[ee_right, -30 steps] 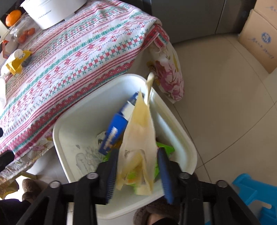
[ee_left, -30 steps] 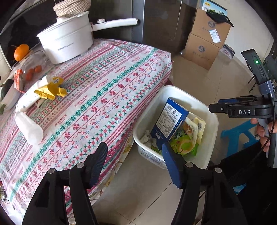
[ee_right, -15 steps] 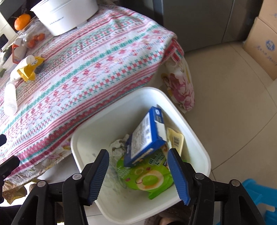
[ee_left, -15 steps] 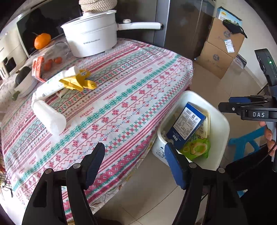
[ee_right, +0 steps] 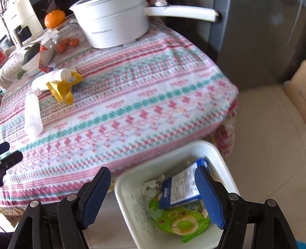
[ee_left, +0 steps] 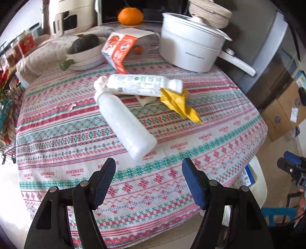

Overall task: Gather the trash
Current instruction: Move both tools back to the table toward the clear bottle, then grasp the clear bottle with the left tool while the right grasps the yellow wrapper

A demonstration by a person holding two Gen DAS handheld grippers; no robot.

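Note:
My left gripper [ee_left: 149,182] is open and empty above the near edge of the patterned tablecloth [ee_left: 76,138]. Ahead of it lie a plain white bottle [ee_left: 126,124], a labelled white bottle [ee_left: 141,85] and a crumpled yellow wrapper [ee_left: 177,105]. An orange-and-white carton [ee_left: 118,51] lies behind them. My right gripper [ee_right: 153,193] is open and empty over the white bin [ee_right: 126,206] on the floor, which holds a blue box [ee_right: 181,189], a green packet [ee_right: 179,222] and crumpled tissue [ee_right: 151,187]. The bottles and yellow wrapper [ee_right: 63,88] also show in the right wrist view.
A white pot [ee_left: 189,49] with a long handle stands at the table's back right. A bowl with a dark squash [ee_left: 84,49], an orange [ee_left: 130,16], jars [ee_left: 24,42] and a white appliance [ee_left: 72,17] line the back. Cardboard boxes [ee_left: 285,113] stand on the floor.
My left gripper swung left from the bin to face the table's bottles and wrapper. My right gripper let go of a beige packet into the bin and drew back, now open.

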